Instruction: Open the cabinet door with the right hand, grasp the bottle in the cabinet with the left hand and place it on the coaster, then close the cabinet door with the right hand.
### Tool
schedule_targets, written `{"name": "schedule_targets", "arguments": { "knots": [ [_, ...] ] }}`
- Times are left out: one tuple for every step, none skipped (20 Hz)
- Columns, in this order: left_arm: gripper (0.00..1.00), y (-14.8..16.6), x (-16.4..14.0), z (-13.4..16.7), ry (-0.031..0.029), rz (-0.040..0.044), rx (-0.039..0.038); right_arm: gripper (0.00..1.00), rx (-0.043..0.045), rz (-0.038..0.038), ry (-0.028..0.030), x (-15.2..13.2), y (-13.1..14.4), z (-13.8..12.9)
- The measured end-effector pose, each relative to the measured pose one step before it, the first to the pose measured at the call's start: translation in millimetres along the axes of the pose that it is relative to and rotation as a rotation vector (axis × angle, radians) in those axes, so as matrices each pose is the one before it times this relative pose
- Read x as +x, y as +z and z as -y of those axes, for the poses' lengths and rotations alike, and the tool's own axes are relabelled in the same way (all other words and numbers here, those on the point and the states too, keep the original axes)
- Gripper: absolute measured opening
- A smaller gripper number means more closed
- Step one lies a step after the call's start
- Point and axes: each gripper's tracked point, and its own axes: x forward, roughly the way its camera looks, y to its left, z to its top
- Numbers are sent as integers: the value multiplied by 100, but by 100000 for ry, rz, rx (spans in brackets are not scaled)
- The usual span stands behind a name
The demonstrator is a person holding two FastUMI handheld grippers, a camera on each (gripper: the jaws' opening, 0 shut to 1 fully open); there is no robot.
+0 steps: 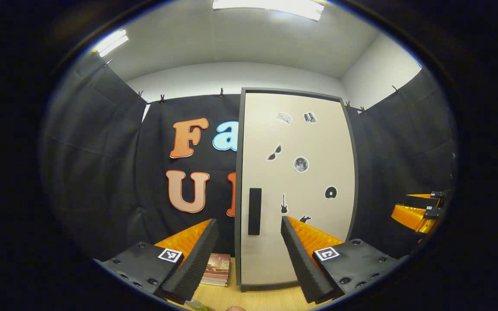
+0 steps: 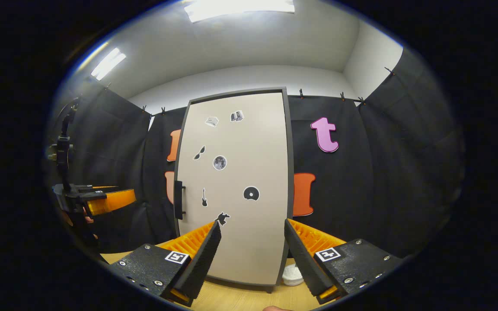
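The cabinet stands upright on the wooden table with its beige door (image 1: 314, 242) closed, so nothing inside it shows. Small stickers dot the door, and a black vertical handle (image 1: 254, 211) sits near its left edge. My left gripper (image 1: 249, 221) is open in front of the handle, some way off it, with nothing between its fingers. In the right gripper view the same door (image 2: 249, 142) faces me, with the handle (image 2: 180, 199) at its left edge. My right gripper (image 2: 252, 223) is open and empty, short of the door's lower half.
A book (image 1: 218, 268) lies on the table (image 1: 257, 298) left of the cabinet. A small white round object (image 2: 293, 274) sits by the cabinet's right foot. The other gripper shows at the right edge (image 1: 417, 214) and at the left edge (image 2: 102, 198).
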Motion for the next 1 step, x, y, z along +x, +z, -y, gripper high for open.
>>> {"name": "schedule_targets", "arguments": {
  "knots": [
    [94,504,110,-388,438,1023,551,91,628,-640,146,48,-40,-446]
  ]
}}
